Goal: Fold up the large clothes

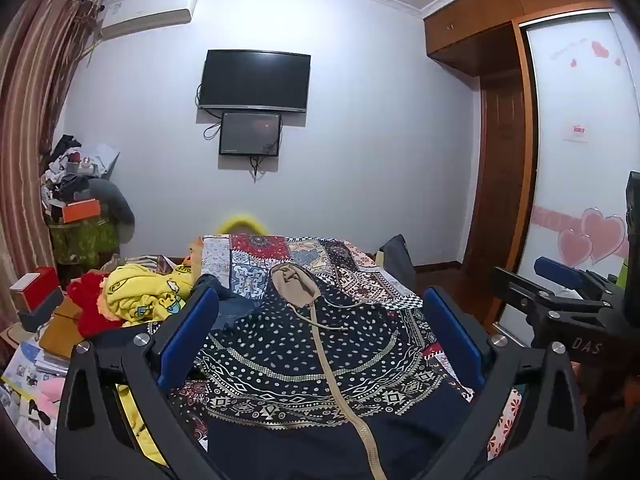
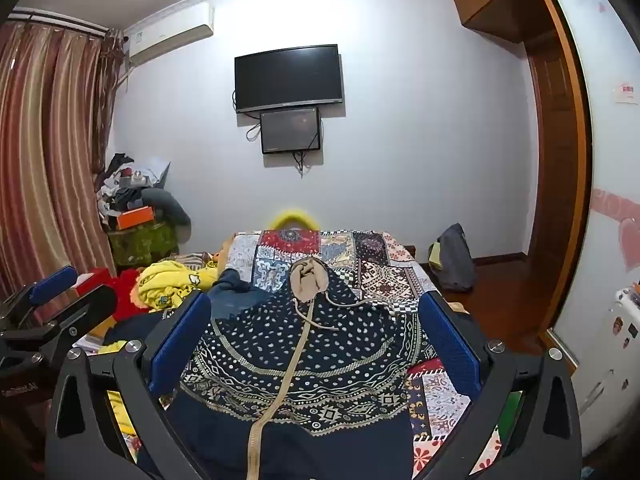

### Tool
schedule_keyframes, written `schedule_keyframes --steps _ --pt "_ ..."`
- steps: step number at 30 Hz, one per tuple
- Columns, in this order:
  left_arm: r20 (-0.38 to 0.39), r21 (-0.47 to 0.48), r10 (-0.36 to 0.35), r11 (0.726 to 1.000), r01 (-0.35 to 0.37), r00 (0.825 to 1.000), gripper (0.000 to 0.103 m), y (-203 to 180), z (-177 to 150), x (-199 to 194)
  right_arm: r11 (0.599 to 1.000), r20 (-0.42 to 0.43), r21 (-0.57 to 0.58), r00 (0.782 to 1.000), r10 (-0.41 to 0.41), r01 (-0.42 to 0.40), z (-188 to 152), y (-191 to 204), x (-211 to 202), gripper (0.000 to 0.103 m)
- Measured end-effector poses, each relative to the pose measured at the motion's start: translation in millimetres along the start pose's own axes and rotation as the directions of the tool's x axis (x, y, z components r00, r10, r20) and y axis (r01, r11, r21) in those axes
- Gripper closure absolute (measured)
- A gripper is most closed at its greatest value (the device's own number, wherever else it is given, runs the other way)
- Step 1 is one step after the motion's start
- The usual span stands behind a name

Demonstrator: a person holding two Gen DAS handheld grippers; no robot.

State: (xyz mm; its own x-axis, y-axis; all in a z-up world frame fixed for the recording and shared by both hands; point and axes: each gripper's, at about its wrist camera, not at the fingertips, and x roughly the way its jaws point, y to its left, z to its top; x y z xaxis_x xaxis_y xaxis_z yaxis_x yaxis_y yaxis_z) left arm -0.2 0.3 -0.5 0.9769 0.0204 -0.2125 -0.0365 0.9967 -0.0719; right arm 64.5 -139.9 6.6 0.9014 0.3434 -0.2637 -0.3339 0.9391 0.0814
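With the left gripper (image 1: 320, 320) and right gripper (image 2: 316, 324) both spread wide and empty above the navy, tan-hooded patterned zip hoodie (image 1: 304, 360), a pinch could snag the patchwork bedspread (image 1: 360, 272) beneath (or only the drawstring).

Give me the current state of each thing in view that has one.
Left hand-held gripper: open, holding nothing.
Right hand-held gripper: open, holding nothing.
Navy patterned hoodie: spread flat on the patchwork bedspread, zipped, unfolded.
Tan hood: bunched at the top.
Television: off.
Yellow garment: crumpled.
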Motion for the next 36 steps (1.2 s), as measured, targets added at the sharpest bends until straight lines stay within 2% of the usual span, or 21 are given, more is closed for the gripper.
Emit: schedule_keyframes --steps 2,9,36 --pt "0.005 -0.007 -0.011 1.0 0.011 1.0 0.0 1.3 -1.9 -2.8 1.0 0.0 -0.001 1.0 -0.002 0.002 0.4 -0.3 -0.1 0.0" --pt "-0.049 -0.032 0.001 0.999 -0.003 0.999 0.0 13.1 -5.3 9.8 1.0 -0.024 0.013 1.0 -0.01 0.011 -0.1 -1.1 5.5 0.0" --pt "-0.071 -0.031 0.016 0.999 -0.019 0.997 0.0 18.2 -9.8 18.4 1.0 -0.042 0.022 0.999 -0.017 0.018 -5.6 -5.4 12.9 0.0"
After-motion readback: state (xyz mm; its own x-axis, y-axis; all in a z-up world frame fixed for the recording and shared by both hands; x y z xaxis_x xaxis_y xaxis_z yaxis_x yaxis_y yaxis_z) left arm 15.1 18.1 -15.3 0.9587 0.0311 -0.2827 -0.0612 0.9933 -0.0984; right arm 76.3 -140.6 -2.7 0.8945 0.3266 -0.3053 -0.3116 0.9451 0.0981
